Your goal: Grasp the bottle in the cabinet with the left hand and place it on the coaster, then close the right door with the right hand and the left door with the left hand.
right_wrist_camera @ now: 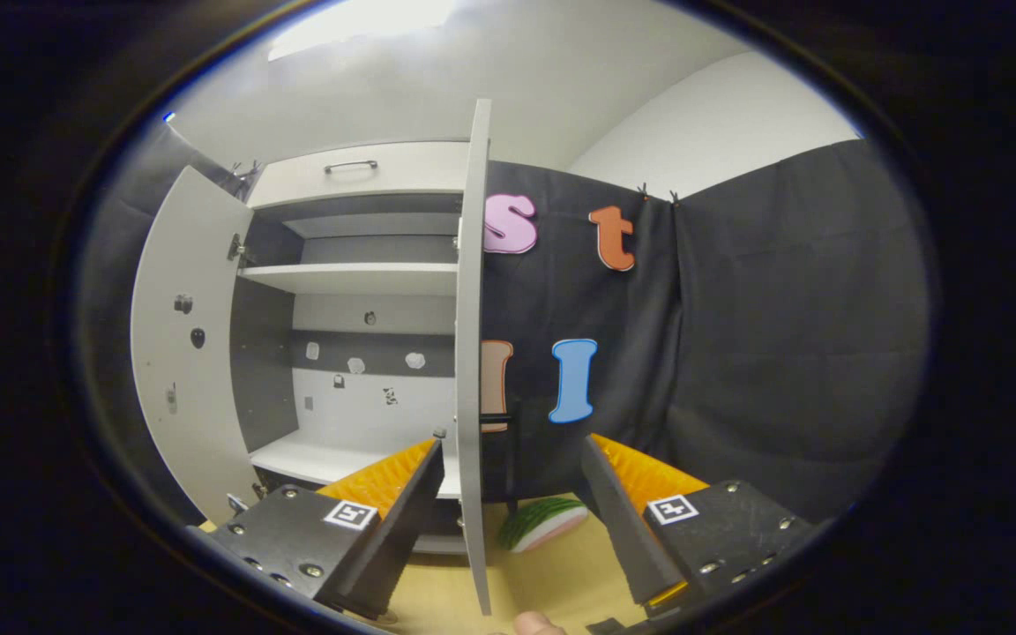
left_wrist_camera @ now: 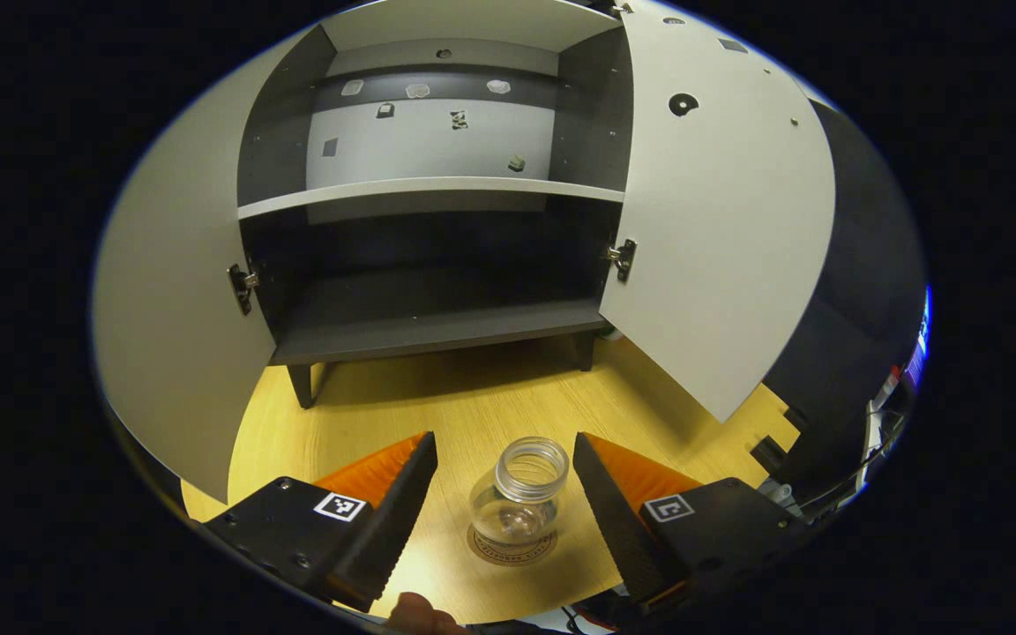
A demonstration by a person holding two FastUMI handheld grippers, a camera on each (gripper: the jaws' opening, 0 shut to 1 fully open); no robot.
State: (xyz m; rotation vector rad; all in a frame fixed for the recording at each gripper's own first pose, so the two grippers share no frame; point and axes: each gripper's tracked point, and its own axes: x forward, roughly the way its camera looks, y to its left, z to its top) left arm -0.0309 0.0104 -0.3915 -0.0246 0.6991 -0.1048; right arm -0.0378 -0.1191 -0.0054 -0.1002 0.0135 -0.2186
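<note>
In the left gripper view, the left gripper (left_wrist_camera: 504, 476) hangs with its fingers spread wide, gripping nothing; the clear bottle (left_wrist_camera: 520, 496) stands upright between them, untouched, on the round coaster (left_wrist_camera: 512, 546) on the wooden table (left_wrist_camera: 464, 406); beyond, the cabinet (left_wrist_camera: 437, 265) gapes, left door (left_wrist_camera: 173, 353) and right door (left_wrist_camera: 720, 238) both swung out. In the right gripper view, the right gripper (right_wrist_camera: 508, 485) is spread wide and empty, the right door's edge (right_wrist_camera: 473, 353) standing between its fingers, neither seen to touch it; a watermelon slice (right_wrist_camera: 543, 522) lies on the table beyond.

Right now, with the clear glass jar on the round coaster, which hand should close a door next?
Right. The right gripper is open with the right white door's edge between its fingers; the left gripper straddles the jar.
</note>
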